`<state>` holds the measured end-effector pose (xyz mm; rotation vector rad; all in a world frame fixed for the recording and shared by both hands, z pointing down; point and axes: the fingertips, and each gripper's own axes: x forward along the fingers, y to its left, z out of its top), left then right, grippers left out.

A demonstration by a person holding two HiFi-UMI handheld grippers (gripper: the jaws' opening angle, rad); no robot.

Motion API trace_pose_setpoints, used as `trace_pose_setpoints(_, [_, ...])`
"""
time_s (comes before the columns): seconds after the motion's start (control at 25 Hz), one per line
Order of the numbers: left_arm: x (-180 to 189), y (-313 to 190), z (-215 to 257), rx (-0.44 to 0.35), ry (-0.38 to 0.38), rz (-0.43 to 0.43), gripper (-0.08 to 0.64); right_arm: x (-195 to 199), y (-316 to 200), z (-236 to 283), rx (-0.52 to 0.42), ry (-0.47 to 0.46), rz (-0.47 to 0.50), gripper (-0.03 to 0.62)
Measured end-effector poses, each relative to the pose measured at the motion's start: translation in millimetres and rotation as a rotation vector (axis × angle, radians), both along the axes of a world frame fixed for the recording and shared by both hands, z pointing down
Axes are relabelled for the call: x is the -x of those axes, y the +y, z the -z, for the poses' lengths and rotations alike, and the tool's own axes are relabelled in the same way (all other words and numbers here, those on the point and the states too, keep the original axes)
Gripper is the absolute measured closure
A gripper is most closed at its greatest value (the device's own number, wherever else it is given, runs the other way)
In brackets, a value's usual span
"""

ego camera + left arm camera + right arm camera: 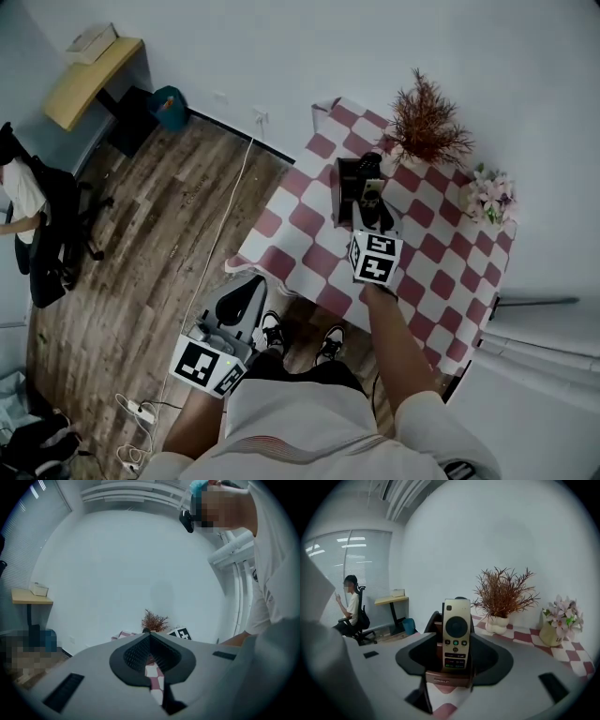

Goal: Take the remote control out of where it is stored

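A pale gold remote control [456, 634] stands upright in a dark brown holder [446, 677] on the checkered table [302, 217]. My right gripper [457, 641] is open around it, one jaw on each side, with a gap between each pad and the remote. From above, the remote [372, 191] rises out of the holder [345, 184] and my right gripper [372, 210] reaches in from the near side. My left gripper [241, 300] hangs low at the left over the wooden floor. Seen along its own jaws, the left gripper [150, 635] is shut and holds nothing.
A dried reddish plant in a white pot [427, 122] stands behind the holder, with pink flowers [489, 197] at the table's right edge. Across the room, a person sits on an office chair [33, 211] near a wooden desk [89, 80]. Cables and a power strip [136, 412] lie on the floor.
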<state>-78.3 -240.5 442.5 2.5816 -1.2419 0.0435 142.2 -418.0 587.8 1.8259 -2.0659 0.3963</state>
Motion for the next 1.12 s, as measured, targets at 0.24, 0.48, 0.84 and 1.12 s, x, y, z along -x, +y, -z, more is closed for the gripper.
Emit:
trace_pose_setpoints(0.24, [1,6,-13,0.029,0.004,-0.001,0.552,-4,-8,-15,0.012,-0.006,-0.042,0.387])
trace_pose_setpoints(0.48, [1,5,-13,0.024,0.006,-0.001,0.552,-1,-1,9,-0.035,-0.032,-0.025,0.403])
trace_pose_setpoints(0.84, [-32,4,5,-0.022,0.005,-0.056,0.552,-28,43,107,-0.156,-0.12,0.026,0.404])
trace_pose_setpoints(1.12, [-64,9,18,-0.054,0.008,-0.098,0.552,-80,90,111,0.004,-0.037,0.069,0.404])
